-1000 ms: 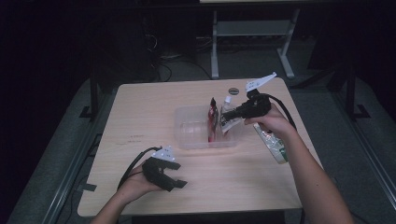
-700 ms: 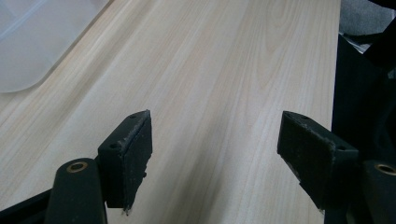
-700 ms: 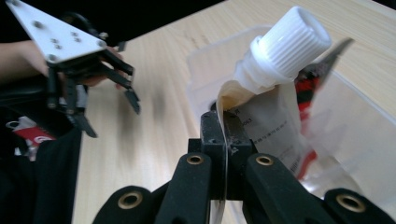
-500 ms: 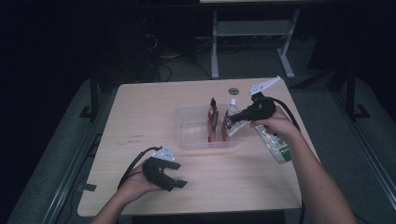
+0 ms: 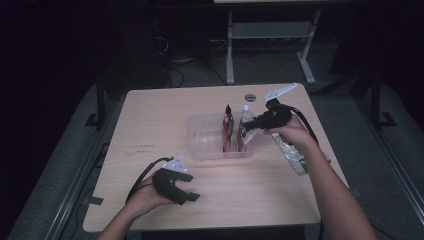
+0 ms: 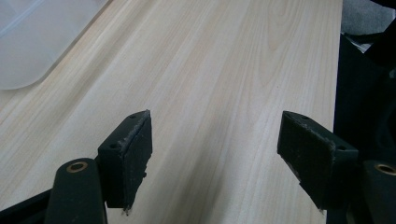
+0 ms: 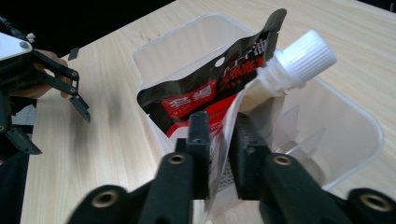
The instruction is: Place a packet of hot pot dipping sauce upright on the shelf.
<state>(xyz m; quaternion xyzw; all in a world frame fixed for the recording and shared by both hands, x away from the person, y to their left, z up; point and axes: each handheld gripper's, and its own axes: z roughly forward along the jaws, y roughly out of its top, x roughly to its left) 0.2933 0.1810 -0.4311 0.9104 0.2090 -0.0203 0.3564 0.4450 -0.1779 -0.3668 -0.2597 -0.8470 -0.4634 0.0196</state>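
A clear plastic bin (image 5: 200, 145) sits mid-table. Inside it stand a red and black pouch (image 5: 228, 127) and a pale pouch with a white screw cap (image 5: 245, 117). My right gripper (image 5: 248, 129) reaches in from the bin's right side. In the right gripper view its jaws (image 7: 220, 140) have just been opening: a narrow gap shows, with the capped pouch's (image 7: 299, 60) thin edge between the pads and the red and black pouch (image 7: 210, 88) just behind. My left gripper (image 5: 185, 192) rests open on the table near the front edge, jaws (image 6: 215, 154) wide apart over bare wood.
A clear bottle (image 5: 292, 155) lies on the table under my right hand, right of the bin. A small dark round lid (image 5: 250, 97) sits behind the bin. A bin corner (image 6: 28, 46) shows in the left gripper view. Metal stand legs (image 5: 230, 55) rise beyond the table.
My right hand has shifted slightly at the bin's right side, and the capped pouch has moved with it. The left gripper has stayed where it was.
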